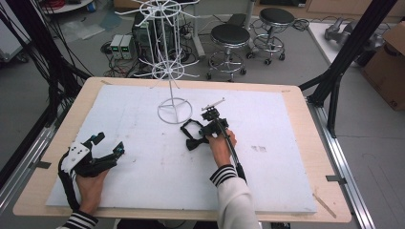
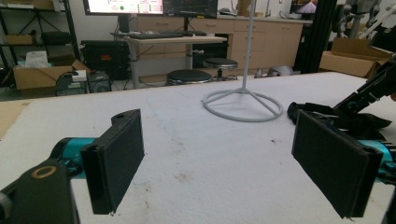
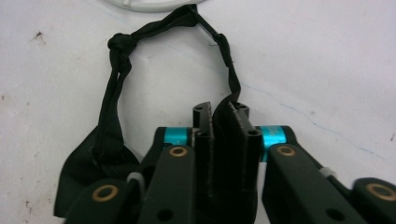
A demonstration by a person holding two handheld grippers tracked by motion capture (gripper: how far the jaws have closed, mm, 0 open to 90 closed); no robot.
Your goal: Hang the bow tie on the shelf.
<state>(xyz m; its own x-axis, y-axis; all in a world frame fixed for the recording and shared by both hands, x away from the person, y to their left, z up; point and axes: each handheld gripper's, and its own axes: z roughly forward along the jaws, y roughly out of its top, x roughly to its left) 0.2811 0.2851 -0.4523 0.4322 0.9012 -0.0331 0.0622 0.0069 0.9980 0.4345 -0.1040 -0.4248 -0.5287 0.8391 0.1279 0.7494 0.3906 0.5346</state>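
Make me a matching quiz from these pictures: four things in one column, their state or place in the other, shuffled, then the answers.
Things:
1. left gripper
2. right gripper
3. black strap
4. white stand

States:
A. upright on the white sheet, toward the far edge
B. fingers wide apart, nothing between them
C. lying looped on the sheet, one end pinched
D. fingers closed on fabric

Pairs: 1-B, 2-D, 3-C, 4-A
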